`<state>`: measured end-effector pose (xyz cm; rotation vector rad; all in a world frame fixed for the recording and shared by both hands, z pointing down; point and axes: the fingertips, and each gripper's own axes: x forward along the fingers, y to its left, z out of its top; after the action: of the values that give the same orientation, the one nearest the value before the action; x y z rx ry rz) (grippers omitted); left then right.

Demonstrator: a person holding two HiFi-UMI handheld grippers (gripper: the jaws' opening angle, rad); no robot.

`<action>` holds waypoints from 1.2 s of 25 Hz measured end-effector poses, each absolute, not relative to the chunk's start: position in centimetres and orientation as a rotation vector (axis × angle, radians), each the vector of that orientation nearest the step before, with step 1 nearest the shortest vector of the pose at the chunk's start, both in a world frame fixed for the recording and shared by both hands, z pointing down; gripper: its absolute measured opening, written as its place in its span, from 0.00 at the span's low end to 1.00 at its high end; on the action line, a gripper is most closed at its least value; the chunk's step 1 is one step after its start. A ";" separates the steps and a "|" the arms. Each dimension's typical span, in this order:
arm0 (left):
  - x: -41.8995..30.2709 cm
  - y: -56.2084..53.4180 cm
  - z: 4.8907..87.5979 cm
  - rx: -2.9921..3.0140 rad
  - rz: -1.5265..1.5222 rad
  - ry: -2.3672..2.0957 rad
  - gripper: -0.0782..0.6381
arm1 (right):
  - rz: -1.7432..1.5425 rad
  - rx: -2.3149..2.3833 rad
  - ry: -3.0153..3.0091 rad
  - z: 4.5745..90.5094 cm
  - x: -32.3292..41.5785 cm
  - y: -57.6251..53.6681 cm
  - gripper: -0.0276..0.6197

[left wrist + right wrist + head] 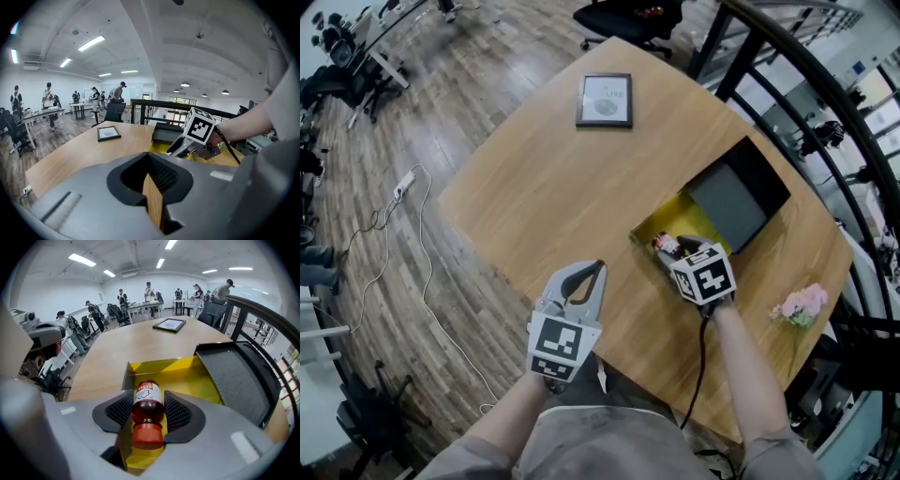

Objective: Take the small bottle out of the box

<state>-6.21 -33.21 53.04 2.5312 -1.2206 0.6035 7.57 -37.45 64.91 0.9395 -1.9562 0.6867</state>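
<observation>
A small bottle (146,399) of red liquid, with a white label and an orange-red cap, lies cap toward the camera between the pads of my right gripper (148,409), which is shut on it. It is over the near left corner of the yellow-lined box (197,376), whose black lid (239,376) stands open to the right. In the head view the right gripper (673,251) is at the box's (661,220) near end with the bottle (665,245) in it. My left gripper (598,269) hovers over the table's near edge, shut and holding nothing. From the left gripper (149,172) view, the right gripper (176,149) sits by the box (161,140).
A framed picture (605,99) lies at the far side of the wooden table (544,187). Pink flowers (802,305) lie near the right edge. A black railing (825,84) curves past the table's right side. An office chair (628,19) stands beyond the table, and people work at desks in the distance.
</observation>
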 end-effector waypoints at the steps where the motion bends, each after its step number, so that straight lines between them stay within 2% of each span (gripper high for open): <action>1: -6.2 -33.2 52.6 2.539 0.600 -1.221 0.11 | 0.688 0.951 -1.972 64.2 7.6 -37.5 0.37; 13: -6.1 -32.4 47.4 2.622 0.540 -1.226 0.11 | 0.693 1.029 -2.057 58.0 7.4 -35.9 0.36; 23: -6.4 -32.0 47.1 2.630 0.549 -1.209 0.11 | 0.745 1.070 -2.028 59.0 7.8 -35.2 0.36; 30: -6.7 -32.8 45.6 2.650 0.528 -1.221 0.11 | 0.723 1.153 -2.103 54.7 7.8 -35.8 0.35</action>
<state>-6.70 -32.83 45.62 2.6497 -1.2209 0.5279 7.83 -35.75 54.66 1.1533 -2.1033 0.7234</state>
